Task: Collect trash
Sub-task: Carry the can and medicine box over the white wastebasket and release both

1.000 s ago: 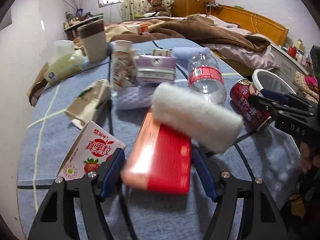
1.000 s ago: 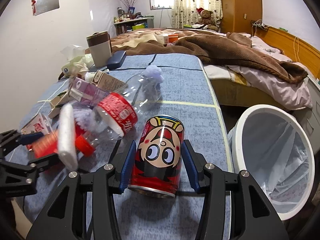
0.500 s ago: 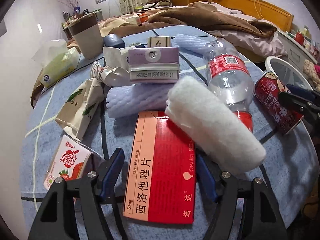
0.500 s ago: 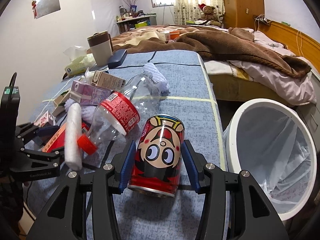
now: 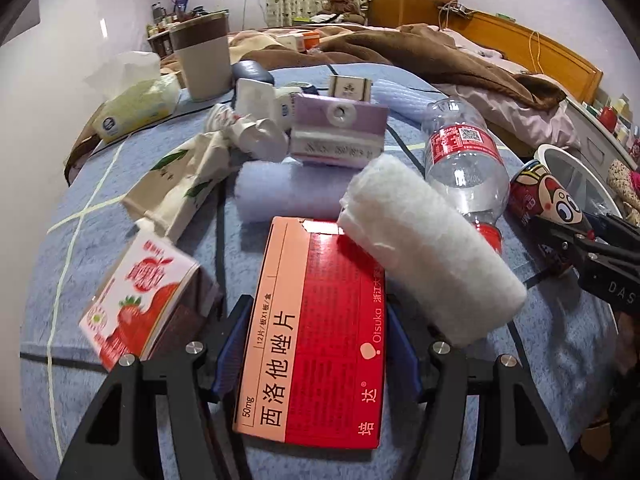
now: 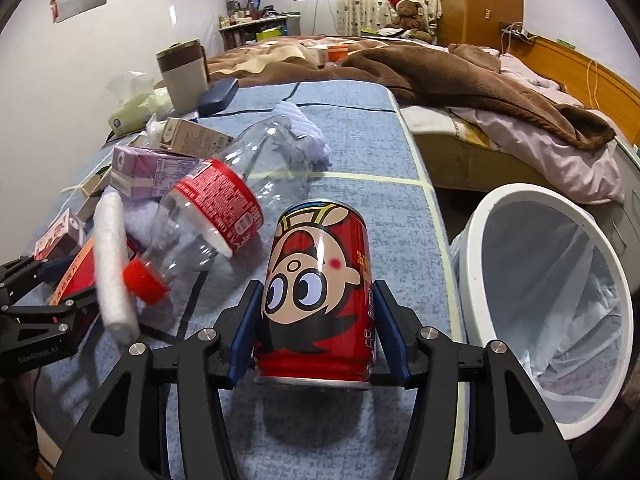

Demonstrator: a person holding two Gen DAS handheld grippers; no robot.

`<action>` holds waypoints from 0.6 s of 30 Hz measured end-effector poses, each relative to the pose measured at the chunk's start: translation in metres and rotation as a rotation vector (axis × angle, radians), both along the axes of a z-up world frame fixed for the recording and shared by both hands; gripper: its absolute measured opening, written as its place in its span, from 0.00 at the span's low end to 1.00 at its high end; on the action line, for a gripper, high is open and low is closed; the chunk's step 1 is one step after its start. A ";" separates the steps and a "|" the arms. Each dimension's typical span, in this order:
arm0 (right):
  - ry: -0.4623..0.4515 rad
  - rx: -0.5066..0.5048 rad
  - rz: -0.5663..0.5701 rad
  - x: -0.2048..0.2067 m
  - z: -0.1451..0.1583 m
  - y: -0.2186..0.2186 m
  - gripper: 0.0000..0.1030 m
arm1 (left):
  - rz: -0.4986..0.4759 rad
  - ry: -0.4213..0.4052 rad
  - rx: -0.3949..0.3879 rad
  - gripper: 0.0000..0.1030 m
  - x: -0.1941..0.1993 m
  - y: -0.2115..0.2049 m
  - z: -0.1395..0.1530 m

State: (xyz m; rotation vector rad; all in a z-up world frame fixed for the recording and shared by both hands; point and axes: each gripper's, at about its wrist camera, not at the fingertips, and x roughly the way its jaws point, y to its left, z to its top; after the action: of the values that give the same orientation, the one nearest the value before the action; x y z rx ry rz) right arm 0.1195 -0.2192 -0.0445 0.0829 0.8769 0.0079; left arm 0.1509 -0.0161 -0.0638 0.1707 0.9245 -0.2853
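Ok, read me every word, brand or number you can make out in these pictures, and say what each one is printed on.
"西洛他唑片", "50mg", "Otsuka", "培达": flat red and salmon cardboard medicine box between the left gripper's closing jaws.
"DAS": black body of the right gripper.
Too small or blurred: clear plastic bottle's red label, purple carton, strawberry carton, red cartoon can's side print.
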 end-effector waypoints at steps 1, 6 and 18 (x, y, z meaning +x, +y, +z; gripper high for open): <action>-0.003 0.004 0.005 -0.003 0.001 0.000 0.54 | 0.011 -0.003 -0.006 0.64 -0.001 0.003 0.001; -0.037 0.029 0.029 -0.009 0.008 0.004 0.53 | 0.064 -0.024 -0.020 0.64 -0.012 0.017 0.010; -0.156 0.073 0.047 -0.033 0.033 0.006 0.53 | 0.112 -0.128 -0.081 0.64 -0.043 0.031 0.052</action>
State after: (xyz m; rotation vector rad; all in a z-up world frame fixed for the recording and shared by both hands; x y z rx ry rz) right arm 0.0864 -0.2131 -0.0113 0.1279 0.7222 0.0891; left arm 0.1077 0.0149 -0.0121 0.0620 0.7914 -0.2054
